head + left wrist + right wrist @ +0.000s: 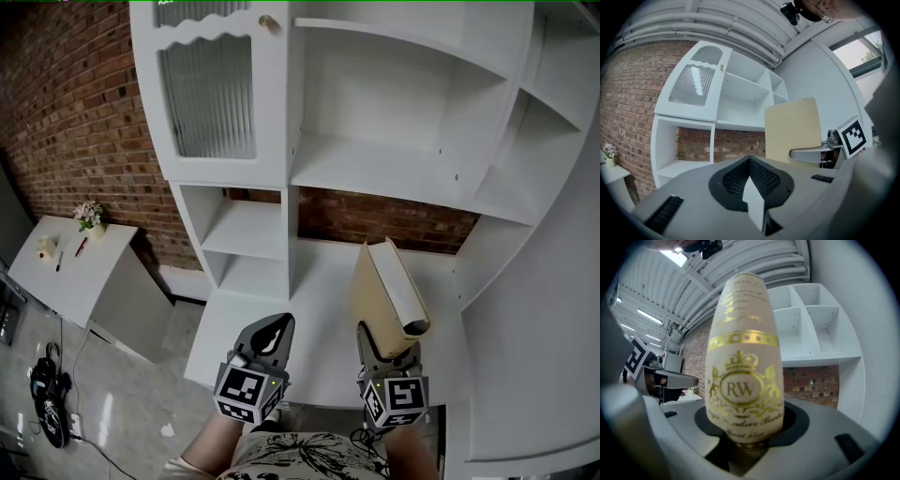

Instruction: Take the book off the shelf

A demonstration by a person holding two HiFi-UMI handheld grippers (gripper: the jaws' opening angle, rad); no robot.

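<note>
A cream book [386, 292] stands upright above the white counter [314, 319], in front of the shelf unit [394, 173] and clear of its compartments. My right gripper [390, 349] is shut on the book's lower end. In the right gripper view its spine [744, 380], stamped with a gold crest and the letters RW, rises from between the jaws. The left gripper view shows the plain cover [793, 126] at the right. My left gripper [273, 330] hangs level beside it on the left, shut and holding nothing.
The shelf compartments in view hold nothing. A ribbed glass cabinet door [206, 98] is at the upper left, and a brick wall [66, 122] lies behind. A small white table [70, 267] with a flower pot [90, 217] stands at the left, with cables [47, 398] on the floor.
</note>
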